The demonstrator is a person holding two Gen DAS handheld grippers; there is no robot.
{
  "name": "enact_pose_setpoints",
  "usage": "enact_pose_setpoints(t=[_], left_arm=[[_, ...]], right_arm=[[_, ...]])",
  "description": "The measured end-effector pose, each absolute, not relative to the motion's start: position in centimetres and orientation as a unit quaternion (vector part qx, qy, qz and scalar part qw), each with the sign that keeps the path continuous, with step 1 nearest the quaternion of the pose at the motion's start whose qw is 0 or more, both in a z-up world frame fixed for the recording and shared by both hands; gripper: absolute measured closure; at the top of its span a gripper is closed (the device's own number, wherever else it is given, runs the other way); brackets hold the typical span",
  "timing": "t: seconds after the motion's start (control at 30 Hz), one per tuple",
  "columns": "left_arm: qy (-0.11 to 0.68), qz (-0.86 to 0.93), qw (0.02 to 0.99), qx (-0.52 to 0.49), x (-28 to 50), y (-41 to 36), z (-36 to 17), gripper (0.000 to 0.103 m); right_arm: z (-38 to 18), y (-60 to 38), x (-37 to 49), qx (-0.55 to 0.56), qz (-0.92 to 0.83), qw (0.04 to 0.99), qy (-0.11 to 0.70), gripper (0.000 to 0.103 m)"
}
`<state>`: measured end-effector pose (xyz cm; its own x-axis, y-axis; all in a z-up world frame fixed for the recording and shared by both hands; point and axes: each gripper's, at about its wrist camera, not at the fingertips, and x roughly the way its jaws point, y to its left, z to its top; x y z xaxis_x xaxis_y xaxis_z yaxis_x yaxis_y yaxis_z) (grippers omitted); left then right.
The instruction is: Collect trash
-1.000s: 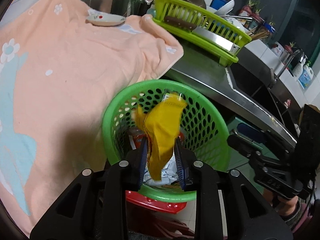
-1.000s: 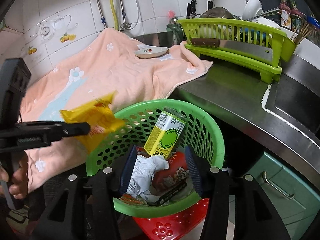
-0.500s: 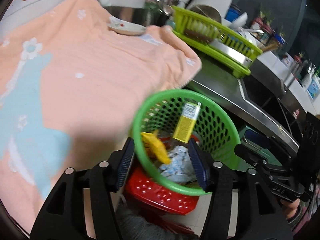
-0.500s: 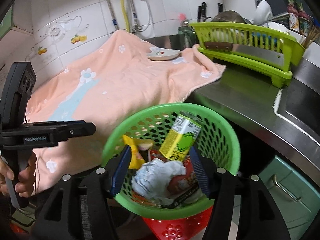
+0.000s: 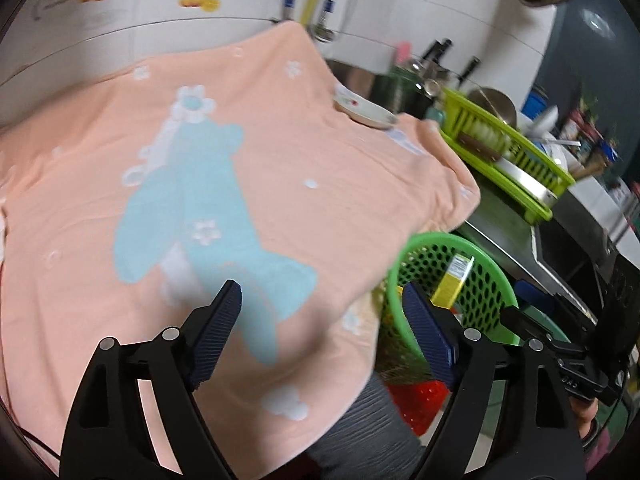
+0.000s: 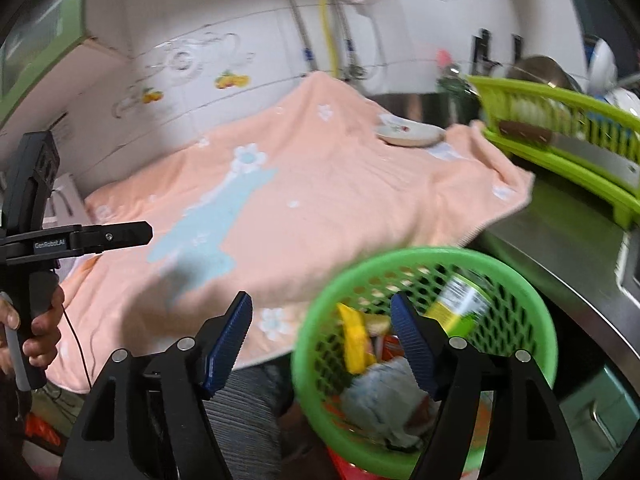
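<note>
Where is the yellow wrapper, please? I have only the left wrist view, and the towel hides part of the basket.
Observer: The wrapper lies inside the basket, toward its left side.
Operator: Is anything in there besides the carton?
Observer: Yes, crumpled paper lies below the carton.
Operator: Is the right gripper holding anything?
Observer: No, its fingers are spread wide with nothing gripped.

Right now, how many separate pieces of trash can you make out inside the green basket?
3 in the green basket: yellow wrapper at left, drink carton leaning on the back wall, crumpled white paper in front. More may lie hidden underneath.
</note>
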<state>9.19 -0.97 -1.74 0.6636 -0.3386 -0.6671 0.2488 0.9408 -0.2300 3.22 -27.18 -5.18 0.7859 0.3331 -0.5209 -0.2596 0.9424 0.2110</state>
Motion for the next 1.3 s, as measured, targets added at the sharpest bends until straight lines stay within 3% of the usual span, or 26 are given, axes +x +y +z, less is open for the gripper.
enact_pose_setpoints(t=[0.73, 1.3], left_arm=[[0.358, -0.106, 0.923, -0.091, 5.9, 4.2, -1.1, 0.013], [0.35, -0.092, 0.927, -0.093, 6.2, 4.9, -0.9, 0.012]], right_arm=[[-3.1, -21.6, 2.0, 0.042, 0.23, 0.938, 0.256, 0.022], [-3.2, -18.9, 2.1, 0.03, 0.259, 0.93, 0.258, 0.02]])
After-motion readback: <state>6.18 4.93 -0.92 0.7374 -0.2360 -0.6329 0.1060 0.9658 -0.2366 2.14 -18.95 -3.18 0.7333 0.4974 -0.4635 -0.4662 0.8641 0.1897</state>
